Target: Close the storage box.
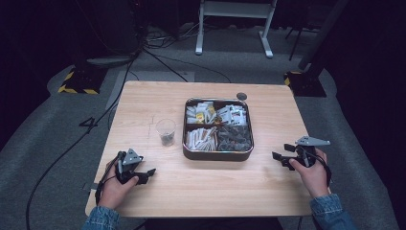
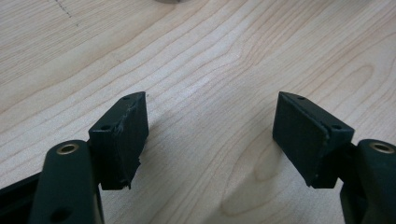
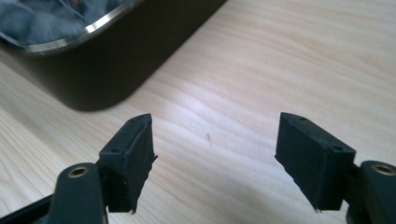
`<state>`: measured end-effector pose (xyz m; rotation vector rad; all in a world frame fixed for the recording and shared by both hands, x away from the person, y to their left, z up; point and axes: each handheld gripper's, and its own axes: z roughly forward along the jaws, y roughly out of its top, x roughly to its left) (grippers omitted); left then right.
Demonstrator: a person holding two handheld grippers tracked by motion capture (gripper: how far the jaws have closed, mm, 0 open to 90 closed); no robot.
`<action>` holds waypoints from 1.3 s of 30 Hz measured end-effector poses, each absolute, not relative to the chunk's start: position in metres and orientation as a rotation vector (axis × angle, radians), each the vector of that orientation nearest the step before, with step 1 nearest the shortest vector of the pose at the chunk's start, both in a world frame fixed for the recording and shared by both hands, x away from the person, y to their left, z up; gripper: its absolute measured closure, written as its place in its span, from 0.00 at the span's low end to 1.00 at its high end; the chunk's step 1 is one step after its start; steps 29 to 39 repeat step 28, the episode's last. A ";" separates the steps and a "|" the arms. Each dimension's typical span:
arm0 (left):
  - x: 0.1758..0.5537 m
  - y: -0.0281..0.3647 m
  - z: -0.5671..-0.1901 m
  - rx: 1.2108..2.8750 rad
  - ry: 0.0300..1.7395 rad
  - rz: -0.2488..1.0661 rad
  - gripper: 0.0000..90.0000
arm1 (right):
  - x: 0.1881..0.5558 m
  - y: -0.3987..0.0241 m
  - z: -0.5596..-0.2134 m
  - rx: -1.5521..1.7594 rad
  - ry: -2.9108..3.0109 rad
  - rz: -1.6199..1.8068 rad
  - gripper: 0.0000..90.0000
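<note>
High view: a person's two grippers rest low over a pale wooden table [image 1: 158, 98], both empty. The left gripper [image 1: 149, 172] sits at the near left with its jaws apart; the right gripper [image 1: 281, 154] sits at the near right, jaws likewise spread and aimed toward the dark, metal-rimmed tray [image 1: 218, 154] that lies ahead of and between the two sets of fingers. The tray's four compartments hold small paper packets, pale ones on the left side and at the far right, darker ones at the near right. A clear plastic cup [image 1: 165, 132] with something dark at its bottom stands just left of the tray, ahead of the left fingers.

Left gripper view: the two black pads [image 2: 125, 135] stand wide, bare wood grain between them, nothing touched.

Right gripper view: the pads [image 3: 132, 158] are open and empty; the tray's rounded corner [image 3: 93, 70] lies ahead and to their left, apart from them.

Judging by looks, the packets are light, thin and limp, likely to slide on one another, so pinching one by a raised edge should serve best. The cup looks light and easily crushed; a gentle hold across its wall would suit.
</note>
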<state>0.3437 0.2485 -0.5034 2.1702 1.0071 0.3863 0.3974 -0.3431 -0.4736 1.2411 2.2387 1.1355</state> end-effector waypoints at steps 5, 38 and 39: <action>0.344 0.249 -0.503 2.170 1.007 0.386 0.30 | 0.390 -0.346 -0.488 1.209 2.267 1.106 0.30; 0.344 0.248 -0.503 2.172 1.007 0.385 0.30 | 0.376 -0.349 -0.504 1.215 2.277 0.977 0.11; 0.344 0.248 -0.503 2.172 1.007 0.385 0.30 | 0.376 -0.349 -0.504 1.215 2.277 0.977 0.11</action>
